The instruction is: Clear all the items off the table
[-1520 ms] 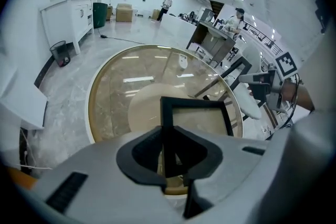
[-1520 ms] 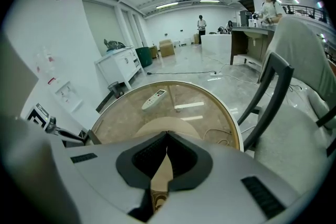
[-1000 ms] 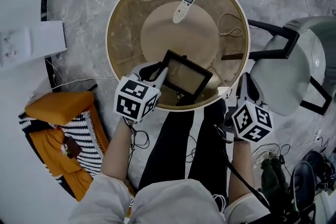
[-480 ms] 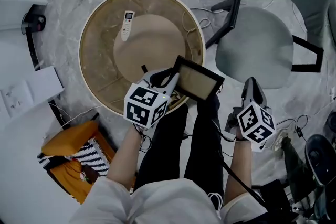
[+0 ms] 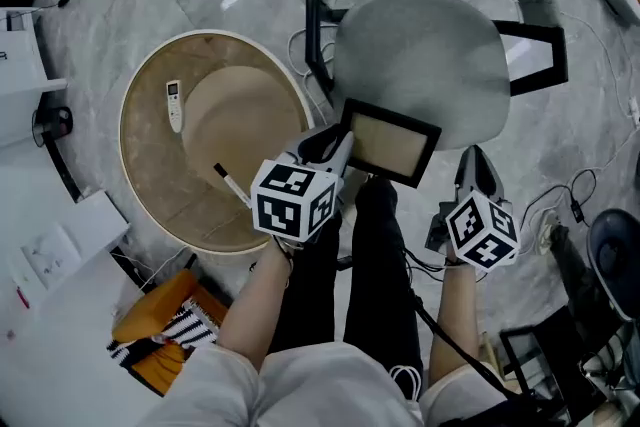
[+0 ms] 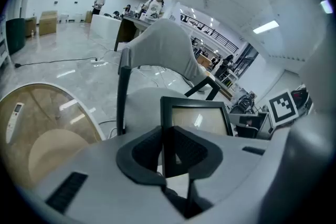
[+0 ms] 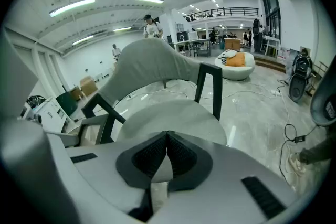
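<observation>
Black-framed panel (image 5: 390, 143): flat, rectangular, with a glossy tan face, held above the smooth grey moulded chair seat (image 5: 420, 55) and clear of the table. Left gripper (image 6: 165, 150): ribbed dark pads clamped narrowly on the panel's left edge. Right gripper (image 7: 167, 155): empty, pads meeting at the tips. Round tan table (image 5: 130, 165), pale rim: carries a slim white remote (image 5: 174, 105) and a pen (image 5: 230, 183).
</observation>
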The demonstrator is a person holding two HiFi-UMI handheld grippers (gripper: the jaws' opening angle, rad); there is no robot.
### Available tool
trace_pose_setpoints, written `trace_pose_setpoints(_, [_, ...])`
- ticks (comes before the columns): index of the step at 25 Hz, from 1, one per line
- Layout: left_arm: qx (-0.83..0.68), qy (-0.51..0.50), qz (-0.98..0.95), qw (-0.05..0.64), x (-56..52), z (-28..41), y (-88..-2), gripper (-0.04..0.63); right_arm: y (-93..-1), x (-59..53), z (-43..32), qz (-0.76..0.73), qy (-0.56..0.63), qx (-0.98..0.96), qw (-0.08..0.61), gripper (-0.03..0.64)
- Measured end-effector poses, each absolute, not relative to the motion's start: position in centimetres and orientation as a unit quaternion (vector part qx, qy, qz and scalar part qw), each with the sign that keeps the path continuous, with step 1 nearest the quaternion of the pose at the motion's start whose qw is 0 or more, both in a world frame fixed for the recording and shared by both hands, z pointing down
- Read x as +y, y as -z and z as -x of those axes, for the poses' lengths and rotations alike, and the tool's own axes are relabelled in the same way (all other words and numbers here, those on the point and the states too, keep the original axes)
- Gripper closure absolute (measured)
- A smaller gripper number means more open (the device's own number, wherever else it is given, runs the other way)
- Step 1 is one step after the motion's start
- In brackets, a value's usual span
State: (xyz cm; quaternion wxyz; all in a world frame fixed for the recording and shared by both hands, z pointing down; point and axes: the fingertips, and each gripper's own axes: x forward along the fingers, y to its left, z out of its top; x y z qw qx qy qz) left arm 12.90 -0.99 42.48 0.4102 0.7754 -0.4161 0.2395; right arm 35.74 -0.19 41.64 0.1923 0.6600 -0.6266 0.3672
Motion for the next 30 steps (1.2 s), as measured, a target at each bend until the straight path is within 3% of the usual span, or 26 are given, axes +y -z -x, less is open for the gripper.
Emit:
trace_pose_setpoints(14, [-0.487, -0.246, -0.715, 0.437, -11.5, -19.8, -46.7, 0.522, -44.3, -9.2, -40.6, -0.619, -0.377, -0.656, 0.211, 0.594])
trace_pose_setpoints(30, [-0.506, -0.274, -0.667, 0.473, -19.4, -22.2, -56.6, 0.52, -49.9, -14.2, -44.0, -0.606, -0.394, -0.648, 0.239, 0.594])
